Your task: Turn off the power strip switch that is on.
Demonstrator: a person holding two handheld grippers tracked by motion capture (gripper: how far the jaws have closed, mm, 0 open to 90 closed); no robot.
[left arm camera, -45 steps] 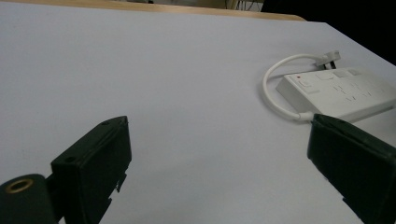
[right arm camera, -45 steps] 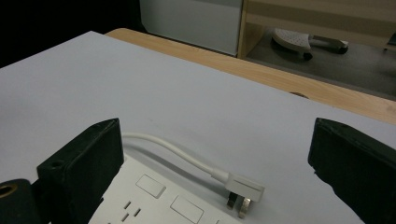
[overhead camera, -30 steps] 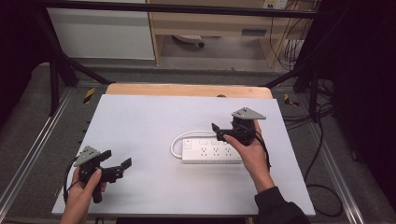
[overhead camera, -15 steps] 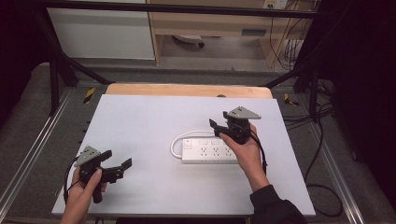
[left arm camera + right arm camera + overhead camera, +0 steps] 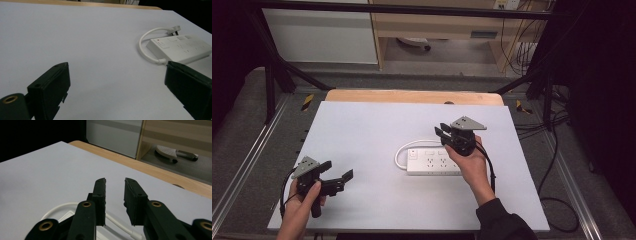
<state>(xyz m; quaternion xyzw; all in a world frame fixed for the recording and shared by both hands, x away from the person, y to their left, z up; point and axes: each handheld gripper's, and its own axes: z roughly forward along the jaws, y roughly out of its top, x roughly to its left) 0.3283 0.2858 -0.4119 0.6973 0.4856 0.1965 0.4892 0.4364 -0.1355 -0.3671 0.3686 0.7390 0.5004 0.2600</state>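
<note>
**Narrowing tool poised over power strip**

A white plastic power strip with a looped white cord [image 5: 433, 163] lies mid-worktop [image 5: 362, 130]. Above its far edge the right tool [image 5: 443, 132] has just been closing, nothing between its jaws. The left tool [image 5: 337, 173] rests released, well apart. The rigid, smooth, light body likely grips best across its narrow sides; the cord flexes.

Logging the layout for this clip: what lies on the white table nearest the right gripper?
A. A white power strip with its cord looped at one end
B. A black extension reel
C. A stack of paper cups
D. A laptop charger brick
A: the white power strip lies flat just under the right gripper, with its white cord curling round its left end in the high view.
</note>
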